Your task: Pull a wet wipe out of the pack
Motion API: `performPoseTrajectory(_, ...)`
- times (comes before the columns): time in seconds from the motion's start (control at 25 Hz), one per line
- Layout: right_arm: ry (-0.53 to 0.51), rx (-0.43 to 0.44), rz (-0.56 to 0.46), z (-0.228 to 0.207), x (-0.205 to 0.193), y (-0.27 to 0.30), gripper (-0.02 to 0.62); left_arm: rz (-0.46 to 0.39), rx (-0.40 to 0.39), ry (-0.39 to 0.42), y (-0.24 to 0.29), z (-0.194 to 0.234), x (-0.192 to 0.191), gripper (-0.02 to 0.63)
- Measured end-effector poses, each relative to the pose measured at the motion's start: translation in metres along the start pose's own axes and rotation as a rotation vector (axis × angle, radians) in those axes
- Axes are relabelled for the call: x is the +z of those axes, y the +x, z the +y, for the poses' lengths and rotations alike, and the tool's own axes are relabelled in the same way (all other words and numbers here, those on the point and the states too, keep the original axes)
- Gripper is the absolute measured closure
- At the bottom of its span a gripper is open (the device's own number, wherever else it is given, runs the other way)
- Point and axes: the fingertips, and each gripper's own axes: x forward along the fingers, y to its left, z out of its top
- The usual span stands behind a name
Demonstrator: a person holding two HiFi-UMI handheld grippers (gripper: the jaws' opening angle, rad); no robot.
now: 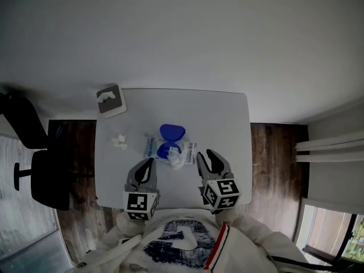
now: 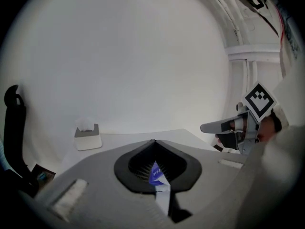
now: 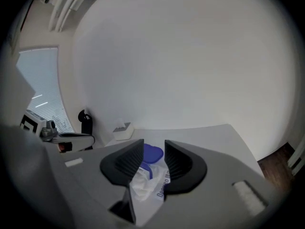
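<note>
A white table [image 1: 227, 129] stands against a plain white wall [image 1: 182, 33]. On its far left corner sits a small tissue box [image 1: 111, 100] with a grey top, and a white tissue pokes out of it. A black chair [image 1: 42, 169] stands just beside the table on the left. The floor [image 1: 278, 164] is dark brown wood. On the right hangs a pale curtain [image 1: 330, 147], and below it is a window [image 1: 341, 232].

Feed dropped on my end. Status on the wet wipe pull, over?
Left gripper shut, right gripper open beside the wipe. Wipe bunched at pack mouth, lid open, unheld. Nothing in the way.
</note>
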Motion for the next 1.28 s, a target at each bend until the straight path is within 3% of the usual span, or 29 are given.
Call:
performPoseTrajectory(0.2,-0.016,0.102,0.037,0.009,-0.005,0.009,0.344,-0.011,0.032,0.003,0.002,-0.006,0.006,0.601)
performPoseTrajectory(0.4,-0.059,0.177,0.085,0.02,-0.017,0.016,0.284,-0.01,0.045,-0.001,0.004,-0.011,0.006,0.601)
performPoseTrajectory(0.48,-0.08,0.223,0.115,0.028,-0.026,0.02,0.225,-0.007,0.05,-0.005,0.004,-0.011,0.004,0.601)
performPoseTrajectory(0.56,-0.109,0.263,0.15,0.035,-0.039,0.026,0.144,-0.006,0.059,-0.011,0.005,-0.011,0.003,0.601)
performPoseTrajectory(0.84,-0.245,0.345,0.247,0.051,-0.078,0.047,0.006,-0.002,0.072,-0.032,0.004,-0.012,-0.001,0.601)
performPoseTrajectory(1.0,-0.315,0.395,0.332,0.062,-0.099,0.06,0.006,0.005,0.091,-0.041,-0.001,-0.007,-0.006,0.601)
performPoseTrajectory(1.28,-0.417,0.404,0.428,0.064,-0.134,0.087,0.009,0.011,0.129,-0.052,-0.014,0.002,-0.012,0.601)
